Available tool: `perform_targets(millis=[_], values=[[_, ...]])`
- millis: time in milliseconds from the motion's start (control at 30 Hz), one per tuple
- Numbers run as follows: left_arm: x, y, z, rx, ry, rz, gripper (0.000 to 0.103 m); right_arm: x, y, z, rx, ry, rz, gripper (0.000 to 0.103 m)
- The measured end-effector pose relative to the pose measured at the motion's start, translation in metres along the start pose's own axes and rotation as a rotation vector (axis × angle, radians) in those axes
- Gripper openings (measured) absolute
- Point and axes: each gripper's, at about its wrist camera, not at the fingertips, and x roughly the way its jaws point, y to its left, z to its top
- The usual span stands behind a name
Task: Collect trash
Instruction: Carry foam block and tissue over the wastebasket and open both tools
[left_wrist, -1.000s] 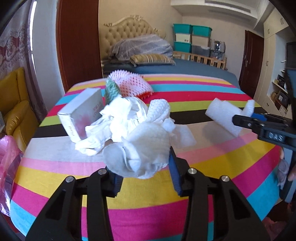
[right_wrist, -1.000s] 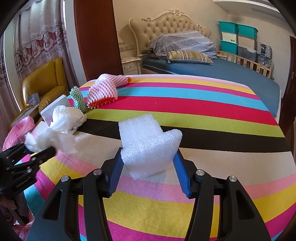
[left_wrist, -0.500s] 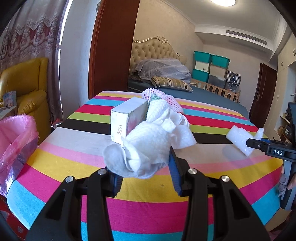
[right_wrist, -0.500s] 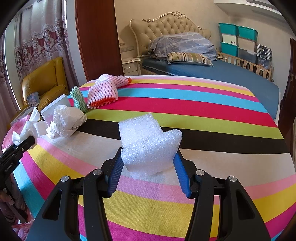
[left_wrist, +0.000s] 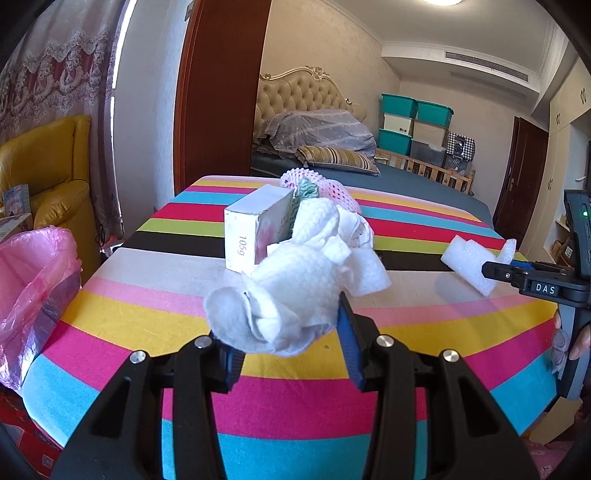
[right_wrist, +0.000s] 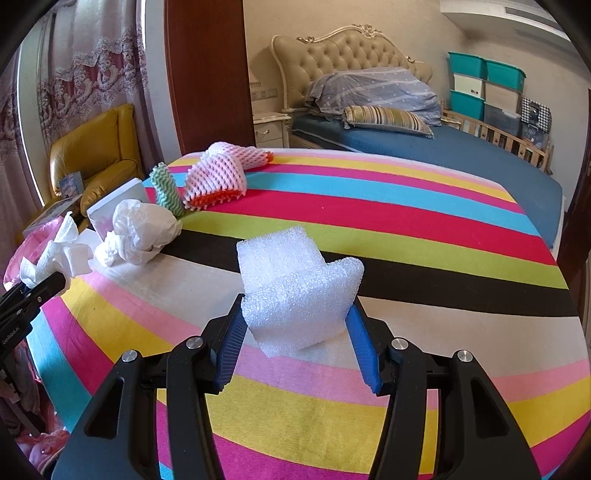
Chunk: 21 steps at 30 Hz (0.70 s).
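My left gripper (left_wrist: 291, 350) is shut on a crumpled white paper towel (left_wrist: 291, 291), held above the striped table's near left part; it also shows in the right wrist view (right_wrist: 55, 254). My right gripper (right_wrist: 297, 349) is shut on a white foam piece (right_wrist: 295, 291), held above the striped tablecloth (right_wrist: 406, 236); that foam shows in the left wrist view (left_wrist: 476, 262). On the table lie a crumpled white tissue (right_wrist: 144, 230), a white box (left_wrist: 255, 229), a green-white foam net (right_wrist: 168, 188) and pink-white foam netting (right_wrist: 218, 177).
A bin lined with a pink plastic bag (left_wrist: 33, 284) stands beside the table's left edge. A yellow armchair (left_wrist: 48, 173) is behind it. A bed (right_wrist: 424, 147) and a brown door panel (left_wrist: 218, 92) lie beyond the table.
My left gripper has pulled back and left with the paper towel, away from the tissue pile, and the pink bag has come into view. My right gripper has held still with the foam.
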Motion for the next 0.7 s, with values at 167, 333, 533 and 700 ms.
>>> perform_targets(millis=[167, 333, 533, 700], values=[[-0.010, 0.005, 0.000, 0.019, 0.003, 0.022, 0.043, -0.014, 0.010, -0.001, -0.014, -0.054, 0.051, 0.051], [-0.022, 0.017, -0.001, 0.025, 0.009, 0.042, 0.043, -0.027, 0.039, 0.003, -0.066, -0.079, 0.114, 0.051], [-0.037, 0.029, -0.002, 0.054, 0.015, 0.078, 0.043, -0.043, 0.074, 0.004, -0.133, -0.094, 0.208, 0.051], [-0.050, 0.042, -0.005, 0.061, 0.010, 0.114, 0.043, -0.044, 0.107, 0.001, -0.189, -0.070, 0.299, 0.051]])
